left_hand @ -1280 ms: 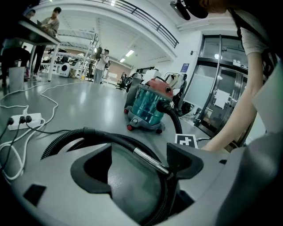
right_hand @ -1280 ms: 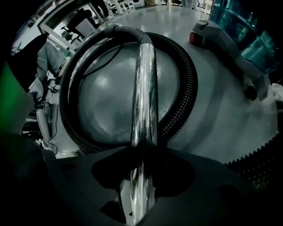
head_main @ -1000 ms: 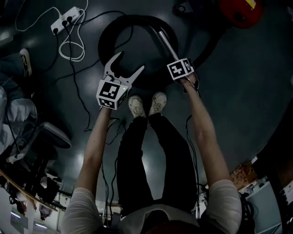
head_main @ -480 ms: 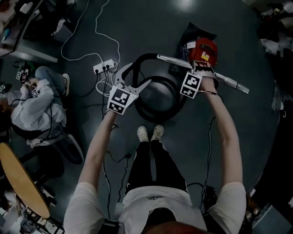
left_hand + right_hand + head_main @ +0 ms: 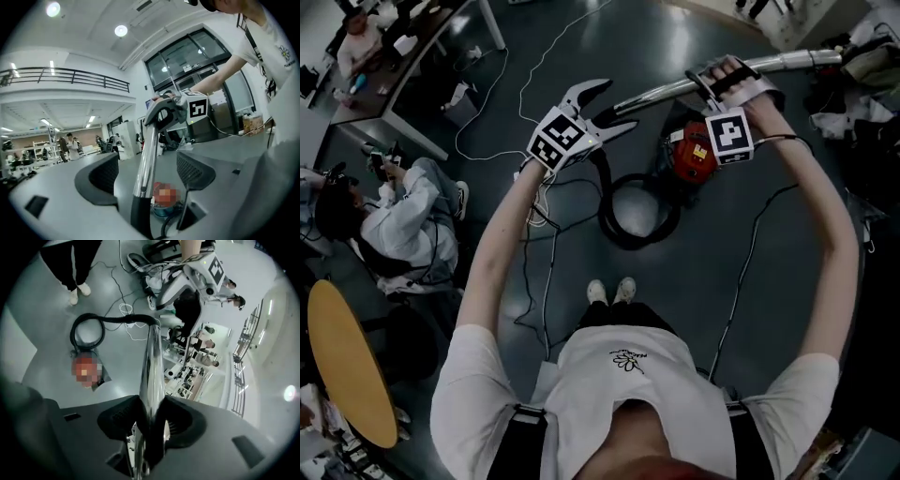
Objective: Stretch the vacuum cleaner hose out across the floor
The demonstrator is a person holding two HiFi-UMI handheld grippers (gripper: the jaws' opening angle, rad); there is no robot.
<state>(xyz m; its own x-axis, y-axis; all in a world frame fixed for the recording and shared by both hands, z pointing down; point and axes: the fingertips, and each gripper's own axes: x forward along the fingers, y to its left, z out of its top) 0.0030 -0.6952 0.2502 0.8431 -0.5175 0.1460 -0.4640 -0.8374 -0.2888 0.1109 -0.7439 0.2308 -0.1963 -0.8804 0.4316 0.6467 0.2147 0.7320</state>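
Note:
My right gripper (image 5: 724, 77) (image 5: 150, 414) is shut on the chrome vacuum wand (image 5: 675, 90) (image 5: 153, 363), held high and nearly level in the head view. The black hose (image 5: 630, 214) (image 5: 85, 329) hangs from the wand's left end and lies in a coil on the floor beside the red vacuum cleaner (image 5: 691, 156). My left gripper (image 5: 614, 106) (image 5: 147, 171) is open. The wand (image 5: 149, 147) passes between its spread jaws near the hose joint, and neither pad presses on it.
A seated person (image 5: 405, 214) and a desk (image 5: 398, 58) are at the left. A white cable (image 5: 530, 80) runs over the dark floor, and a round wooden table (image 5: 345, 370) is at the lower left. My shoes (image 5: 611, 291) stand just below the coil.
Both grippers have risen from near the floor to well above it. The right one brought the wand up and turned it level. The hose now trails down to a smaller-looking coil.

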